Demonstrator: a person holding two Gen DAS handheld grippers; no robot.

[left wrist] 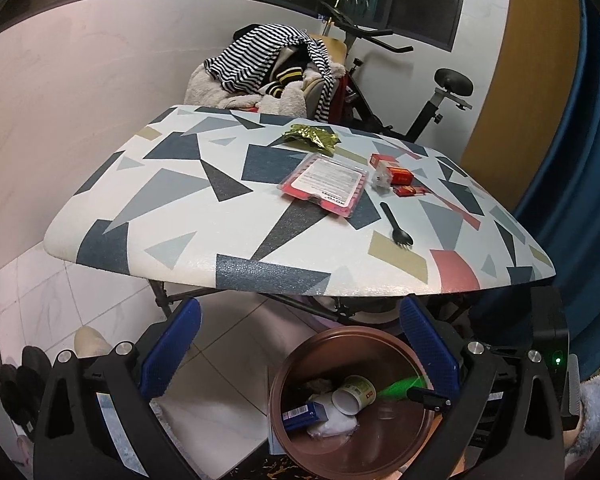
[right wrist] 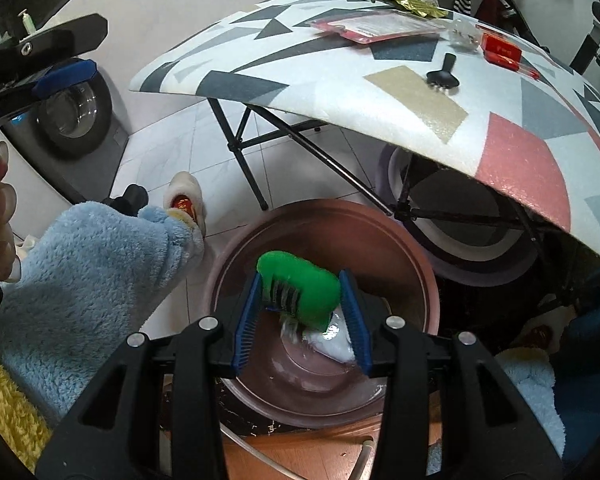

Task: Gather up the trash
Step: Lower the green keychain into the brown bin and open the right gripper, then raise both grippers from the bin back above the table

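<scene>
1. The green brush (right wrist: 300, 286) between the right gripper (right wrist: 303, 320) pads is motion-blurred — whether the part-open pads press it, I cannot tell.
2. It hangs over the copper bin (right wrist: 412, 240), directly below that gripper.
3. The left gripper (left wrist: 300, 356) stands wide open and empty; the bin sits just beneath it.
4. Ahead of it on the table (left wrist: 180, 184): a red packet (left wrist: 324, 184) and black fork (left wrist: 396, 226).

Trash partly binned

Copper bin (right wrist: 412, 240), lower centre, holds cup (left wrist: 354, 394), blue box (left wrist: 302, 416); green packet (right wrist: 300, 292) tilted above; gold wrapper (left wrist: 310, 138), red packs (left wrist: 394, 174), black spork (left wrist: 396, 226) upper right.
</scene>
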